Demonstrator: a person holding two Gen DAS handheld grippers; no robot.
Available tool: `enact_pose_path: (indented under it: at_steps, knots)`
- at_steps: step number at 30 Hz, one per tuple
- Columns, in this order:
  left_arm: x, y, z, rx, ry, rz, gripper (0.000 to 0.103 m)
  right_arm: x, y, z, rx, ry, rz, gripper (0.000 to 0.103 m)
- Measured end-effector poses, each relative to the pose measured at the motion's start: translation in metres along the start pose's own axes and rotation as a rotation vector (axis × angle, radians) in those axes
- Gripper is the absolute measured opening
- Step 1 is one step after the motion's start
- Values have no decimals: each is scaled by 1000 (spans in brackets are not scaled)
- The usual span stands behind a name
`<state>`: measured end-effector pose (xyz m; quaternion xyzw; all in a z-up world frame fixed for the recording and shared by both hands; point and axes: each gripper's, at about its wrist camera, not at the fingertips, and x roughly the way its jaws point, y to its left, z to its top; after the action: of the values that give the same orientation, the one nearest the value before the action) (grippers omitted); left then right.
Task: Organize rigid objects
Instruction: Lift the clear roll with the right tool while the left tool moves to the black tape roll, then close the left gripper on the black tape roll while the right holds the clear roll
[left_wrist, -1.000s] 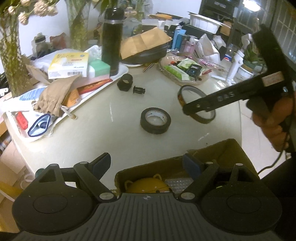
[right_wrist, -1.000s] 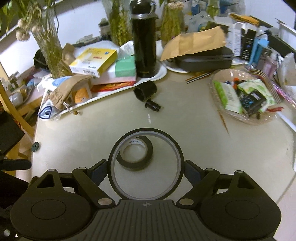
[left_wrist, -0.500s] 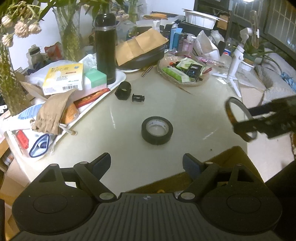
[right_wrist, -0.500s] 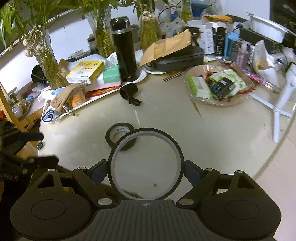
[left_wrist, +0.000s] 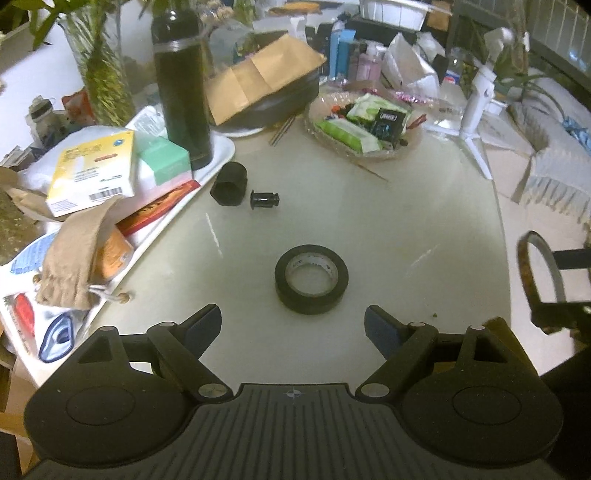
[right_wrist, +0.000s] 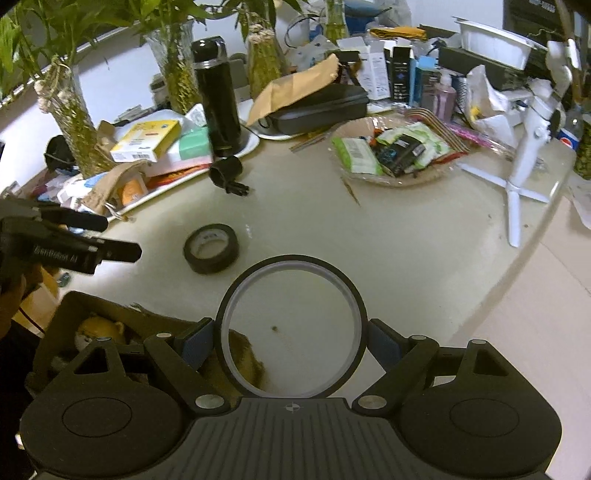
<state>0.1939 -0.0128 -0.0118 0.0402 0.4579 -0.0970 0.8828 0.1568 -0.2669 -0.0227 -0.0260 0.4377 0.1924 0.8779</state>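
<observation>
Clamped from both sides, the right gripper (right_wrist: 291, 338) grips a thin tape ring (right_wrist: 291, 260) at 6 o'clock above the table (right_wrist: 388, 236) edge, the empty left gripper (left_wrist: 293, 321) gapes, and a black tape roll (left_wrist: 311, 278) lies flat toward 12.

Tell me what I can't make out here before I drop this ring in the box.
- Box contents: right wrist view, mostly hidden behind the right gripper; only a yellow toy peeks out.
- Box in left wrist view: just a corner past the left gripper.
- Ring: cut off by the frame edge.
</observation>
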Motion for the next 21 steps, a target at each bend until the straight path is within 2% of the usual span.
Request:
enact_pose_path:
  at_steps: [14,21]
  knots:
    - [72,-8,30,-4,125,-17,86,2,-9,-2,44,-3,16,89]
    - [107,-10,38,-37,194,-22,86,4,-14,-3,64,-3,30,89]
